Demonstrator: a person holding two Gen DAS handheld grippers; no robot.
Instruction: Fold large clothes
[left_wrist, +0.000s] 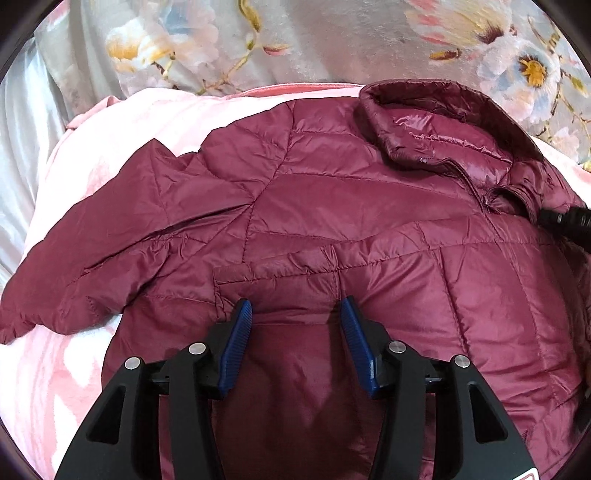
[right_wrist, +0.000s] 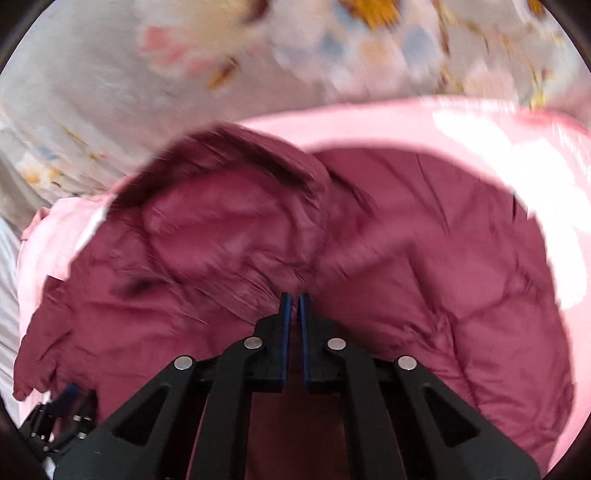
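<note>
The red jacket (left_wrist: 332, 206) lies flat on the pink blanket (left_wrist: 74, 369), not folded yet. The left gripper (left_wrist: 296, 314) has wide jaws. The right gripper (right_wrist: 294, 299) pinches the jacket.

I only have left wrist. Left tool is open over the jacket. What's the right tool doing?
Observer: Right tool is shut, a bit of the maroon jacket pinched between its blue pads.
Operator: Where on the jacket?
Observer: Just below the collar.
Operator: Anything off to its right?
Observer: Jacket ends there; pink blanket shows beyond it.
</note>
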